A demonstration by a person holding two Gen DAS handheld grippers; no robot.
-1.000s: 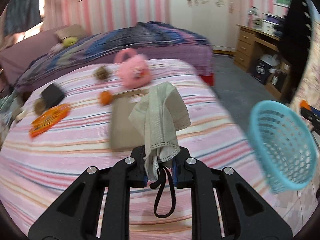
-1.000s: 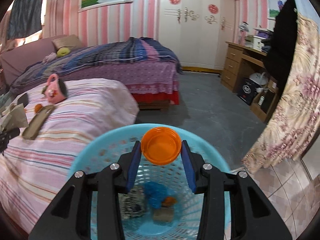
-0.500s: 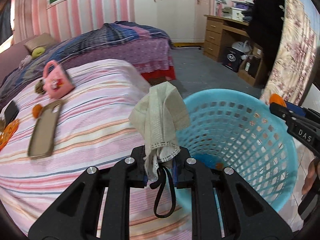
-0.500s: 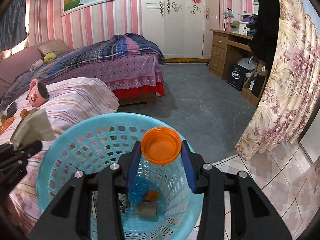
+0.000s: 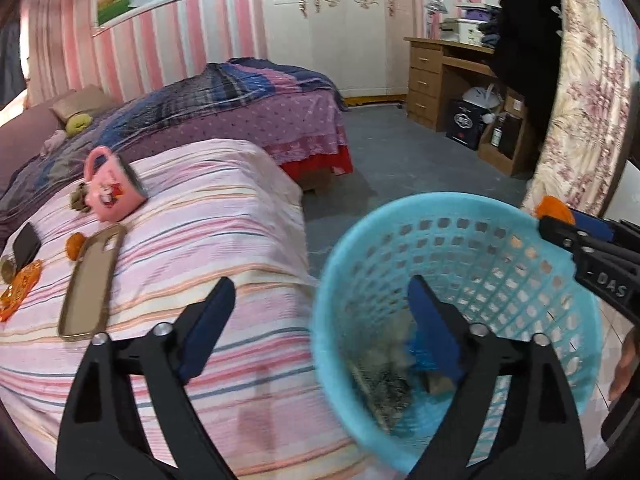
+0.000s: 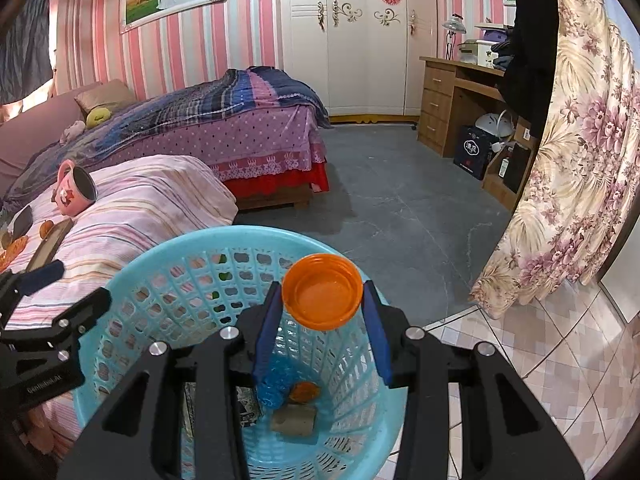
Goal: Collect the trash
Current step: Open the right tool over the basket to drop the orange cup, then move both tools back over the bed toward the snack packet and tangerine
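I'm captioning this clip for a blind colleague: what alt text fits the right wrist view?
The right tool grips an orange cap above a light blue mesh basket with scraps at its bottom. The open left tool reaches in from the left, over a pink striped bed holding a pink mug.

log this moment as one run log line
left tongs: just opened, empty, over blue plastic basket | right tongs: gripping orange plastic cap | blurred scrap in basket

Perforated plastic basket (image 6: 132, 312), faintly shiny; glossy orange plastic lid (image 6: 322, 292); soft striped cloth on the bed (image 5: 224, 216); glazed pink mug (image 5: 114, 190).
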